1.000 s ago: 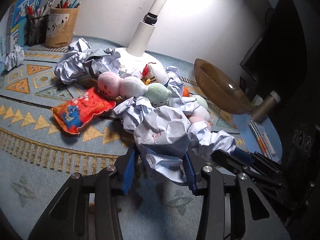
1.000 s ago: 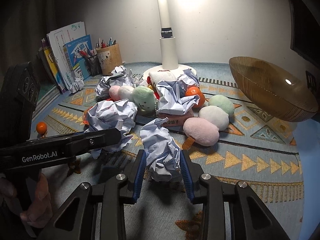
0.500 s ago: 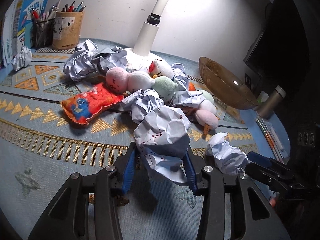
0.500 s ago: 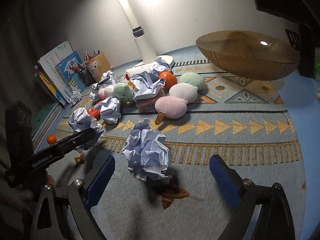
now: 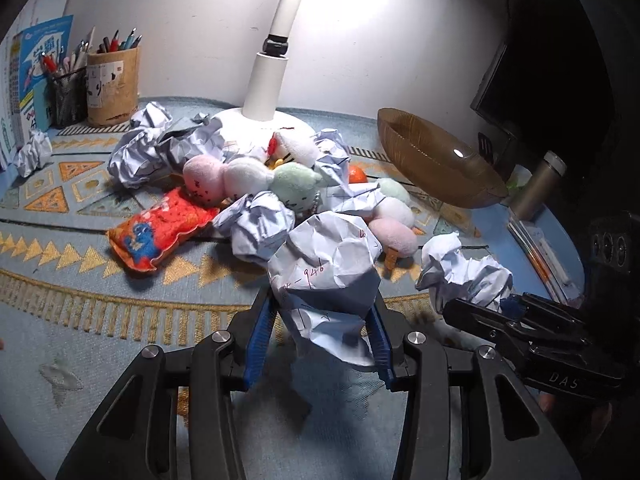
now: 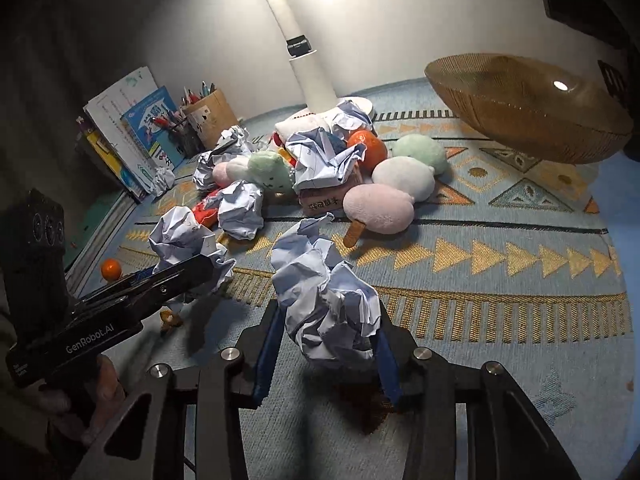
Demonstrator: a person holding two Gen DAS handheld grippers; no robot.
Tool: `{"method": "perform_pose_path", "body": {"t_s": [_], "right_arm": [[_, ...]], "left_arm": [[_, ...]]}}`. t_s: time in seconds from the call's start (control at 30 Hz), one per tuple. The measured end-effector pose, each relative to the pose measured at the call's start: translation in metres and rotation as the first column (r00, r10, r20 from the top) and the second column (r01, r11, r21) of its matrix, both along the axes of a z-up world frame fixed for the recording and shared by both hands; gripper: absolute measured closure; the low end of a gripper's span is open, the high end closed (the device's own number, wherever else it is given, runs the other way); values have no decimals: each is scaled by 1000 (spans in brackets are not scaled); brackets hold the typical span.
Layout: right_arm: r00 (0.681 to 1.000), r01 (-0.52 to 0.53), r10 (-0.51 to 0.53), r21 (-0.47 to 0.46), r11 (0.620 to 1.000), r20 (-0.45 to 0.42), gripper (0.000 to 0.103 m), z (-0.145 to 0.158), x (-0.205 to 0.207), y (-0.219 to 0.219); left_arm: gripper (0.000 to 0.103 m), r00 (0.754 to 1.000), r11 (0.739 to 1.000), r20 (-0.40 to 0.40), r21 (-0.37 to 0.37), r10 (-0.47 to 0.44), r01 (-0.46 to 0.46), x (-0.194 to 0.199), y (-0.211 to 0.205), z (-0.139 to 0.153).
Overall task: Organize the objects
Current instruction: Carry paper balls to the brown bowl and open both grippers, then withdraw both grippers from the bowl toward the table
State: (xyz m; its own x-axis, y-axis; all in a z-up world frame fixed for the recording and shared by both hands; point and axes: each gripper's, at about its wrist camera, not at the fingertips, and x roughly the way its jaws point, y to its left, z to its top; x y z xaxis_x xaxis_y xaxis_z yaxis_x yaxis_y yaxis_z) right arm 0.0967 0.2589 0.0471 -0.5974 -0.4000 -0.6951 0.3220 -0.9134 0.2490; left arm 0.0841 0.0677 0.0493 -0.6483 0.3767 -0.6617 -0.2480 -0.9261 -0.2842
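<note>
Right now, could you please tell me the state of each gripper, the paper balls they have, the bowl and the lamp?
Left gripper: shut on paper ball with writing.
Right gripper: jaws closing, crumpled paper ball between them.
Amber bowl: tilted, looks empty.
Desk lamp: lit.

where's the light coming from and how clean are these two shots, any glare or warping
Left wrist view: the desk lamp lights from above, blowing out the wall; the bowl shows a glare spot; the right side is black. Right wrist view: same blown-out wall, dark left corner, hard shadow under the crumpled paper; fisheye bends the rug edges in both.
</note>
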Motion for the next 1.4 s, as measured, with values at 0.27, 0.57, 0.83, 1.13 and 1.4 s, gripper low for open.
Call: {"method": "perform_pose_path", "body": {"t_s": [0.27,0.57,0.83,1.13,1.4], "right_arm": [[912,346,-334,10,938,-238,61,90,-47,99],[874,462,-462,-35,886,-151,58,87,-121,158],[842,493,-466,40,869,-272,16,83,-141,173],[818,484,-335,245,840,-467,4,77,-185,116],[812,537,-303,436,722,-499,4,44,-220,84]], "left_arm": [[62,975,985,-143,-58,-168,161,-72,101,85],[40,965,973,-130,-21,-229,228,-157,176,82],[6,987,988,-96,73,-130,137,-171,133,72],[6,990,1000,-143,16,-11,13,-100,34,82],[6,963,967,-109,-38,247,-252,-36,-74,59]]}}
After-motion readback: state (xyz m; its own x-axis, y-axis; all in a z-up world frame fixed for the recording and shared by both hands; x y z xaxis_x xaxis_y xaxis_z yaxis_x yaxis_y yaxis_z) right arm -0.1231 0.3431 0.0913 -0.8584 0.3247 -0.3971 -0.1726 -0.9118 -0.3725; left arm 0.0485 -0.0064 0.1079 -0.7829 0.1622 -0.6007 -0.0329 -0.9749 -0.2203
